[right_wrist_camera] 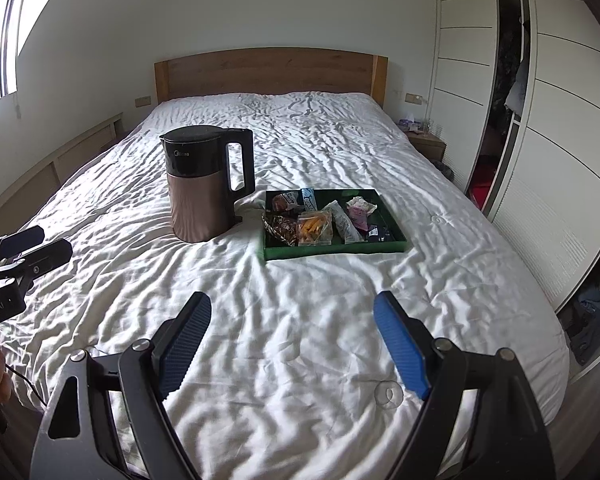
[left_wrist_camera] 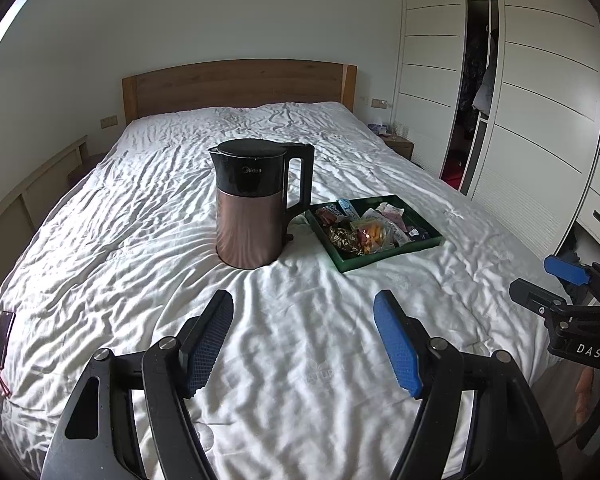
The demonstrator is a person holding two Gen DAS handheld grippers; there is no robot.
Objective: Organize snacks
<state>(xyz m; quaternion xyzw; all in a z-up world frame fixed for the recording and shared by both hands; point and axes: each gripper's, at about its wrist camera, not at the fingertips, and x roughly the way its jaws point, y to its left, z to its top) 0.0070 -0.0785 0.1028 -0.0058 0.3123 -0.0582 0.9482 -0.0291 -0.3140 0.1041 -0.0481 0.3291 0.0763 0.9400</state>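
Observation:
A dark green tray point(left_wrist_camera: 430, 241) point(right_wrist_camera: 396, 242) lies on the white bed and holds several wrapped snacks point(left_wrist_camera: 366, 232) point(right_wrist_camera: 314, 226), among them an orange packet, a brown packet and a blue-white packet. My left gripper point(left_wrist_camera: 304, 304) is open and empty, low over the near part of the bed, well short of the tray. My right gripper point(right_wrist_camera: 292, 306) is open and empty, also well short of the tray. The right gripper shows at the right edge of the left wrist view point(left_wrist_camera: 548, 280); the left gripper shows at the left edge of the right wrist view point(right_wrist_camera: 40, 244).
A copper and black electric kettle point(left_wrist_camera: 252, 208) point(right_wrist_camera: 204, 184) stands on the bed just left of the tray. A phone point(left_wrist_camera: 2, 336) lies at the bed's left edge. A wooden headboard point(left_wrist_camera: 240, 84), a nightstand point(left_wrist_camera: 398, 144) and white wardrobes point(left_wrist_camera: 540, 120) surround the bed.

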